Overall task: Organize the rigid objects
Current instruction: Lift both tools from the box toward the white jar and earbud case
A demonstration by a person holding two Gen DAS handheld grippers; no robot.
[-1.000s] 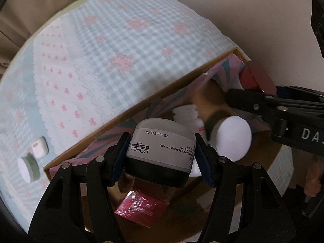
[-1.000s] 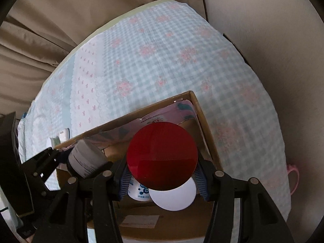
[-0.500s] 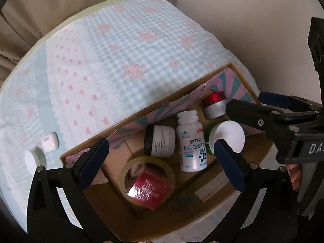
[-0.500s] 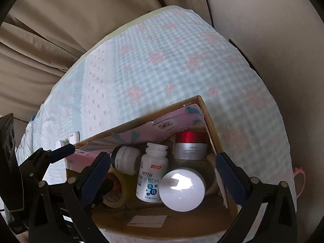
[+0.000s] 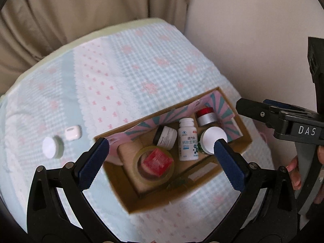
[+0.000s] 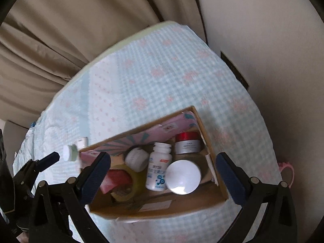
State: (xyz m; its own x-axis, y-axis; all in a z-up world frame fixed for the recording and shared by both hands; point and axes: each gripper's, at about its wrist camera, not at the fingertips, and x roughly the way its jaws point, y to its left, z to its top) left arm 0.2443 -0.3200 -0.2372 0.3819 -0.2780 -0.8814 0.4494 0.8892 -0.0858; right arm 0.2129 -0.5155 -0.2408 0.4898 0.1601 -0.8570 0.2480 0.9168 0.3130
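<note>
In the left wrist view the left gripper [image 5: 161, 156] stands wide open over the cardboard box [image 5: 204, 179], its jaws having just been opening, with nothing between the blue pads. The box sits on the checked cloth [image 5: 125, 77] and holds a black jar with a white label [image 5: 165, 137], a white pill bottle [image 5: 188, 139], a red-lidded silver jar [image 5: 206, 116], a white-lidded jar [image 5: 212, 141] and a tape roll [image 5: 155, 165] with a red packet [image 5: 157, 162] inside its ring. Left of the box, on the cloth, lie a small white case [image 5: 73, 132] and a small round pot [image 5: 52, 147]. The right gripper [image 5: 261, 111] shows at the right edge, a hand [image 5: 295, 172] below it

In the right wrist view the right gripper [image 6: 163, 170] is also wide open and empty above the box [image 6: 162, 208], its jaws having just been opening. The white-lidded jar [image 6: 183, 176] lies nearest, the pill bottle [image 6: 159, 168] beside it, the red-lidded jar [image 6: 187, 142] in the far corner, the labelled jar [image 6: 136, 159] and tape roll [image 6: 129, 184] to the left
</note>
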